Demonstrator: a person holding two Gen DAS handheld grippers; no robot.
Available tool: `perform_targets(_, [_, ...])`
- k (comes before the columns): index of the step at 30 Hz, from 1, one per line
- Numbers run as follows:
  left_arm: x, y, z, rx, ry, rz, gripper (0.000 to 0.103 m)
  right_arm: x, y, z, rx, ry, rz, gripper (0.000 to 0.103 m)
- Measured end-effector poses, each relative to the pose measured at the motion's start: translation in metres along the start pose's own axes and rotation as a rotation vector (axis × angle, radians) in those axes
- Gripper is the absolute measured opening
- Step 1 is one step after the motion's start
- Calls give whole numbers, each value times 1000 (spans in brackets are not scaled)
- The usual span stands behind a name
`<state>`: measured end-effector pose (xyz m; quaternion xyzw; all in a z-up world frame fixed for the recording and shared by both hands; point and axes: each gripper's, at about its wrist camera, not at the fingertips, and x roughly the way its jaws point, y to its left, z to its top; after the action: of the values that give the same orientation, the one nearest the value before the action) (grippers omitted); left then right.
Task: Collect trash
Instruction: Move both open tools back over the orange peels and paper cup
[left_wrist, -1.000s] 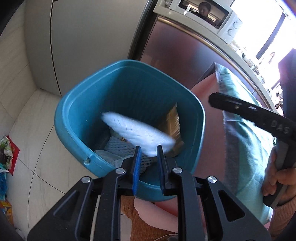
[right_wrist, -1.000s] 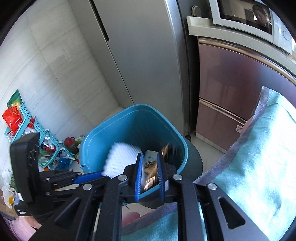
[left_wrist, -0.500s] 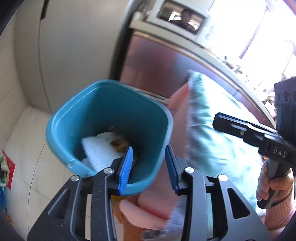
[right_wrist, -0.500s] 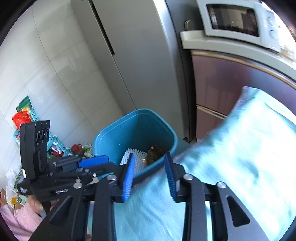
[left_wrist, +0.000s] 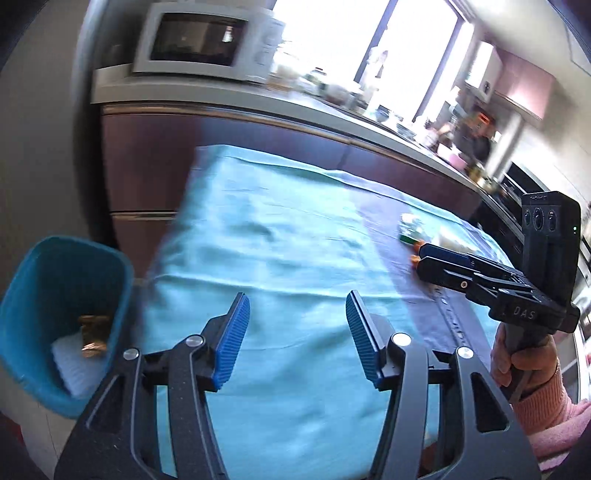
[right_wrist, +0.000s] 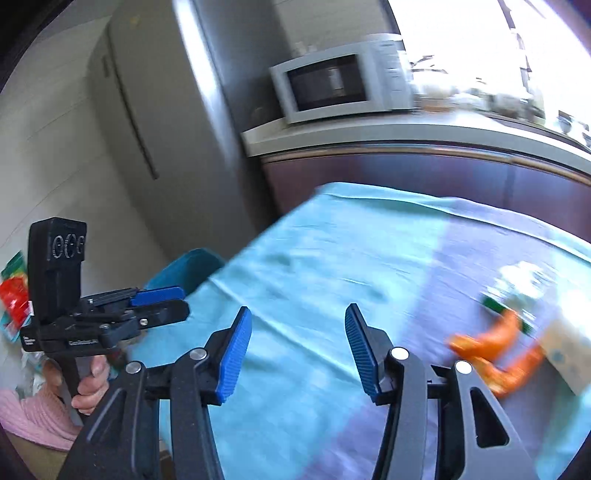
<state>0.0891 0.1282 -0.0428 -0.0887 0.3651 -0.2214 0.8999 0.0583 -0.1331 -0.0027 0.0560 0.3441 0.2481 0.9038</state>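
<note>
Over the teal tablecloth (left_wrist: 295, 251) we hold both grippers, each empty. Our left gripper (left_wrist: 297, 339) has its blue pads parted and its jaws are opening, only cloth showing between them. Our right gripper (right_wrist: 298, 347) does the same, jaws opening with nothing between. Far right on the cloth lies the trash: an orange wrapper (right_wrist: 495, 347), blurred, touching a green-and-white packet (right_wrist: 517, 291) just beyond it. At the table's left end, below its edge, stands the teal bin (left_wrist: 33, 280), holding a white foam piece (left_wrist: 70, 365) and a brown crumpled scrap (left_wrist: 94, 332). A microwave (right_wrist: 340, 79) sits on the far counter.
</note>
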Motion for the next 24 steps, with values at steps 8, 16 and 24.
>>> perform_targets(8, [64,-76,10,111,119,-137,54,-46,-88,-20,193,-67,-198,50])
perform_targets(16, [103,-133,10,191,192,-197,54,-84,-146,-22,266,-159,-357,70])
perform_targets(24, [138,-158,19,189,267,-200,53,-61,-189,-9,271,-61,-341,80])
